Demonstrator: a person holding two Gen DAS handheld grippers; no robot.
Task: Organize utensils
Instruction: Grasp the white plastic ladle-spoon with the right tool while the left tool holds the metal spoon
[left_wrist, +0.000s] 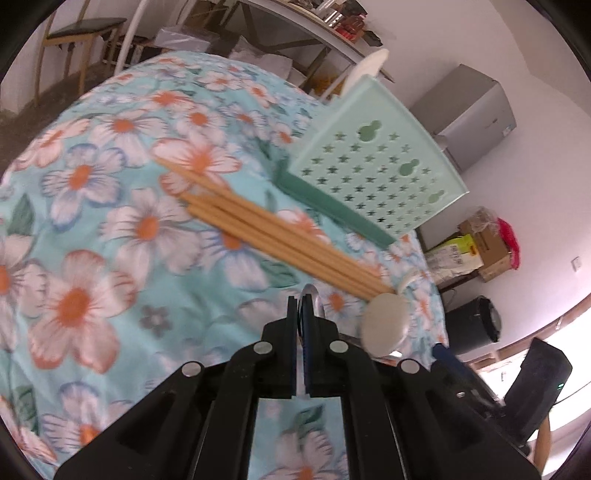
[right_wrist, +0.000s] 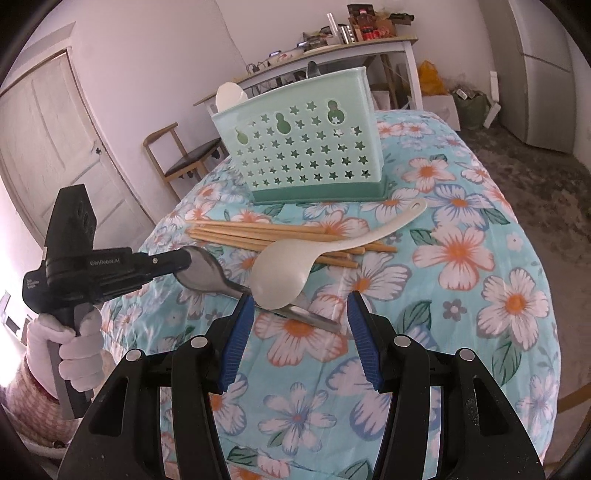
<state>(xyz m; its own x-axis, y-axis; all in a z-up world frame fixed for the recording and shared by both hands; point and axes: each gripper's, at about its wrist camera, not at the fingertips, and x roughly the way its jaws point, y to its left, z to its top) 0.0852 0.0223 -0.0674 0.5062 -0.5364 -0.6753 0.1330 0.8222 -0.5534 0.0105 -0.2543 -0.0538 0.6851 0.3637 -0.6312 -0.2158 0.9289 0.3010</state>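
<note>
My left gripper (left_wrist: 303, 306) is shut on the bowl of a metal spoon (right_wrist: 203, 273). It shows in the right wrist view as a black tool (right_wrist: 181, 260) held by a white-gloved hand (right_wrist: 79, 354). The spoon's handle runs under the bowl of a white plastic spoon (right_wrist: 284, 277), which lies across several wooden chopsticks (right_wrist: 258, 236). Behind them stands a mint-green star-holed utensil holder (right_wrist: 306, 147) with a white spoon (right_wrist: 229, 96) and a metal utensil (right_wrist: 313, 70) in it. My right gripper (right_wrist: 301, 332) stands open just short of the metal handle, holding nothing.
Everything rests on a table with a flower-print cloth (right_wrist: 461, 258). A wooden chair (right_wrist: 184, 155) and a long shelf table (right_wrist: 332, 48) stand behind it. A grey fridge (left_wrist: 476, 114) and boxes (left_wrist: 480, 247) are along the wall.
</note>
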